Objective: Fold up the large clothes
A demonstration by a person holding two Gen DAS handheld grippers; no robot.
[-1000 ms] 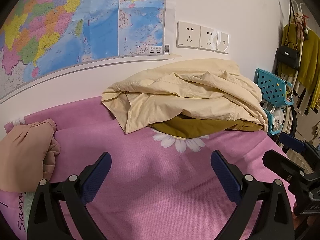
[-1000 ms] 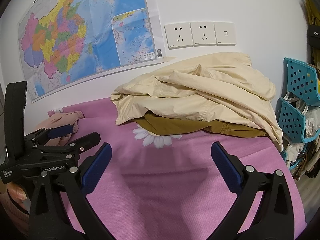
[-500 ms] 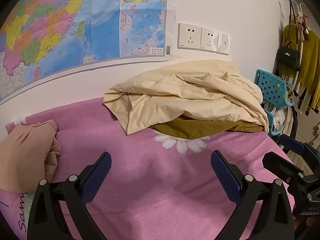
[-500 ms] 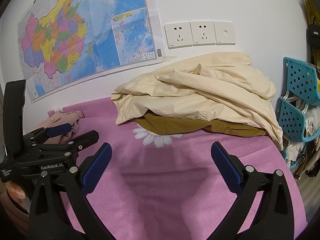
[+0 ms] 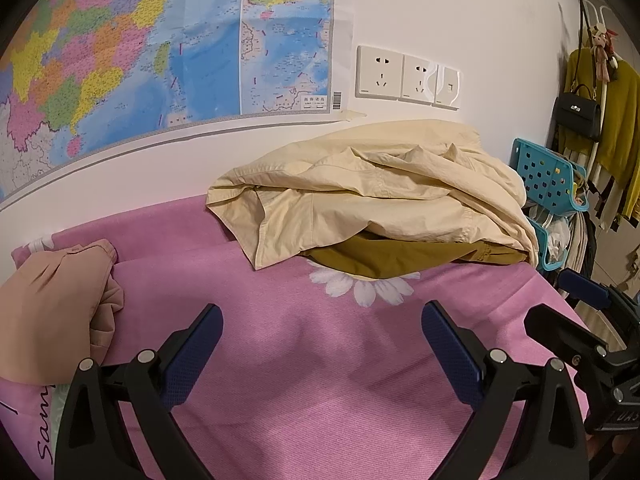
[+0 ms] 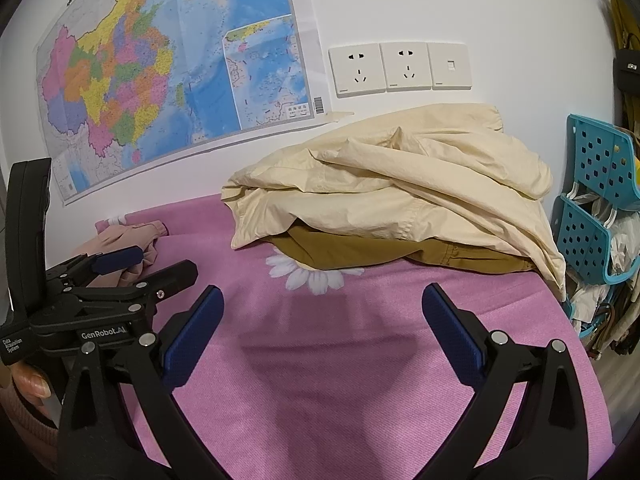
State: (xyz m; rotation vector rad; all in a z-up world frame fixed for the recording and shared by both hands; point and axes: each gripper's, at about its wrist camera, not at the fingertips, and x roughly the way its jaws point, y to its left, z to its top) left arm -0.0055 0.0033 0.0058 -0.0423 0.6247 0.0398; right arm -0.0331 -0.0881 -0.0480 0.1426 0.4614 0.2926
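Both grippers — left (image 5: 322,342), right (image 6: 323,322) — hover spread and empty over the bed's (image 5: 304,400) near edge, facing the cream garment (image 5: 372,196) heaped at its far edge — likely for grabbing.

cream garment (image 5: 372,196): crumpled, heaped against wall on pink sheet | olive garment (image 5: 384,258): pinned beneath | pink garment (image 5: 52,312): bunched, far left

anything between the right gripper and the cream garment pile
Only bare pink sheet and a printed daisy lie between the open right gripper and the cream garment, in the right wrist view.
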